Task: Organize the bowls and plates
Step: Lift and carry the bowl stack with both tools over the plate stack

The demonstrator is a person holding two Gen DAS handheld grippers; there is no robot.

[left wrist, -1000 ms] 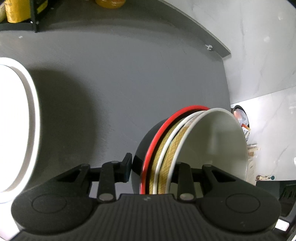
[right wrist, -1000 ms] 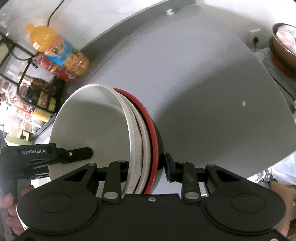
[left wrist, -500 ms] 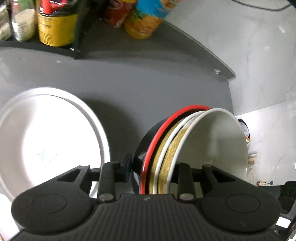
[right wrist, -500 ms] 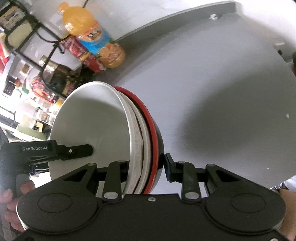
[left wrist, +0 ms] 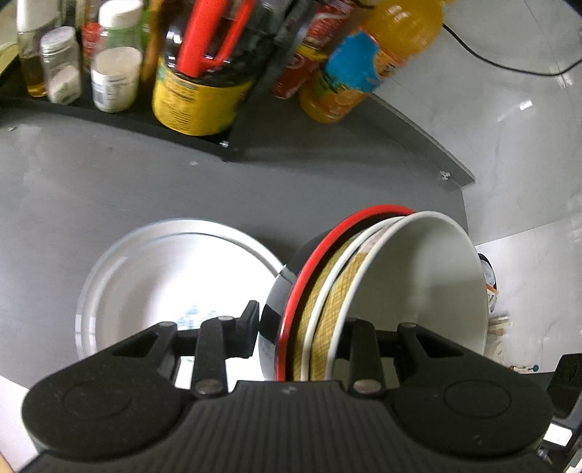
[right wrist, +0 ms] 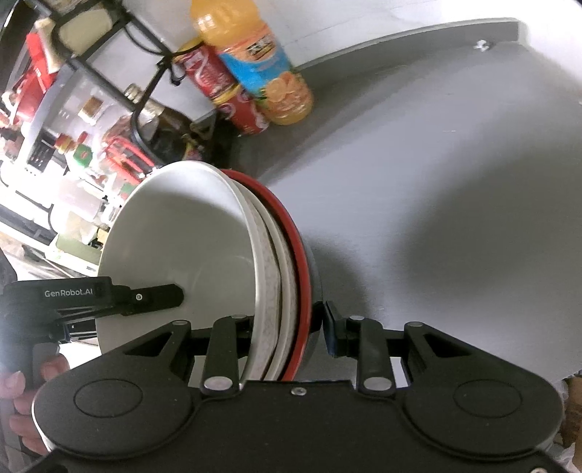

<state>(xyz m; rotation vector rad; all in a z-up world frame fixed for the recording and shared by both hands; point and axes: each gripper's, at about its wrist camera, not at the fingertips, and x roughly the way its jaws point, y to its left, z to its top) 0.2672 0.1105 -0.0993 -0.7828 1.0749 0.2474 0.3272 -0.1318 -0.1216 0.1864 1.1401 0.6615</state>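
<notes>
Left gripper (left wrist: 303,333): points forward and down over the grey table (left wrist: 109,189); its two fingers are clamped across the rims of a stack of nested bowls (left wrist: 363,291), the left finger (left wrist: 249,329) on the black outer wall and the right finger inside the white bowl.
Right gripper (right wrist: 287,331): grips the same stack from the opposite side, jaws closed on the rims, the right finger (right wrist: 333,333) pressed against the dark outside, the left finger in the white bowl's hollow.
Hand (right wrist: 22,400): seen at the lower left of the right wrist view, fingers wrapped round the handle of the left gripper, whose finger reaches into the white bowl.
Stack of nested bowls: held tilted on edge, clear of the table between both grippers; from outside in, a black bowl with a red rim (left wrist: 320,251), a bowl with a yellow checked pattern (left wrist: 327,287), and a plain white bowl (left wrist: 422,283) innermost.
White plate (left wrist: 163,276): lies flat on the table, just left of the stack and partly under the left gripper; a faint blue mark sits near its middle.
Table back edge: an orange juice bottle (right wrist: 254,62) and a red soda can (right wrist: 218,91) stand side by side.
Black rack (left wrist: 120,116): to the left of the bottle, holding spice jars (left wrist: 109,76), a yellow tin (left wrist: 196,98) and red-handled tongs (left wrist: 214,32).
</notes>
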